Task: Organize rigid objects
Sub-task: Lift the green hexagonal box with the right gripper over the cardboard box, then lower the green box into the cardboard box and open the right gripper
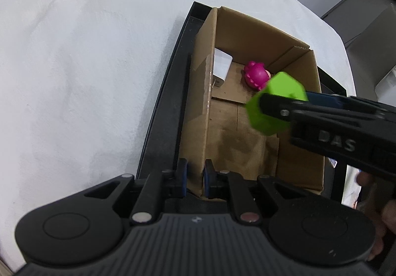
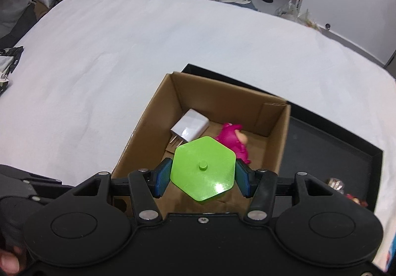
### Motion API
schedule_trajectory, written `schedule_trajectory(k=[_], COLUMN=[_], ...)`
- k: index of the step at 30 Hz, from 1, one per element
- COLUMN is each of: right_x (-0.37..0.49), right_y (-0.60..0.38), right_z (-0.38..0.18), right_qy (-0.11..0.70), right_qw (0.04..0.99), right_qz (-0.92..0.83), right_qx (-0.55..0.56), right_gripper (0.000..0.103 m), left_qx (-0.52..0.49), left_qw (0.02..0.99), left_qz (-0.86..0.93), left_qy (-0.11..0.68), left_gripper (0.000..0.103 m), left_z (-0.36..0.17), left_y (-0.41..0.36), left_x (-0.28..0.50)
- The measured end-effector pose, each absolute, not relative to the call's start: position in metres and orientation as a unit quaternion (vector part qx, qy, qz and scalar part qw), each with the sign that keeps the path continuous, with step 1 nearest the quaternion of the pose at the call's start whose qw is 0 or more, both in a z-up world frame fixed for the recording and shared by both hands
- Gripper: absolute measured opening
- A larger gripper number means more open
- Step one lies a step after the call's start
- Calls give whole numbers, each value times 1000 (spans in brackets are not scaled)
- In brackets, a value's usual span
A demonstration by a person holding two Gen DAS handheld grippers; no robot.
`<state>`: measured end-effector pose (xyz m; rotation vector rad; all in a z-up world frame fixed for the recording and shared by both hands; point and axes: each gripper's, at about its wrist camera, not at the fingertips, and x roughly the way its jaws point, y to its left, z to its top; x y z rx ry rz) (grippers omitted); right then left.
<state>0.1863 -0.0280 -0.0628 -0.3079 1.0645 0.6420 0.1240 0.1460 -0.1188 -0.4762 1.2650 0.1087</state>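
Your right gripper point(image 2: 203, 178) has its blue pads point(image 2: 163, 177) pressed against two opposite sides of a green hexagonal block point(image 2: 203, 172), flat face toward you with a small round stud at its middle. You hold it above the open cardboard box point(image 2: 148, 125), over the near part of its floor. In the box lie a white charger point(image 2: 189, 126), prongs toward you, near the far left corner, and a magenta toy point(image 2: 232, 140) just right of it; the block hides part of both. The box sits on a black tray point(image 2: 334, 142), on a white cloth point(image 2: 123, 53). A few small items lie at the tray's near right edge, too blurred to name.
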Motion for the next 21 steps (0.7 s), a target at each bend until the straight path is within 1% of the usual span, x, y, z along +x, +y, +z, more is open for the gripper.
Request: schedule_trajectory(k=[8,21], right_x=[193,197], right_y=[-19,-7], right_z=[-86,-115], right_qy=[517,516], right_qw=[788,780], right_qz=[316,337], right_qx=[-109,-106], right_gripper=[53,54], left_qx=[-227,-227], left_qw=[776,776], left_qz=[50,50], left_qy=[587,587], left_gripper=[12,12], left_z=[-120,-120], left_y=[149,150], left_x=[124,123])
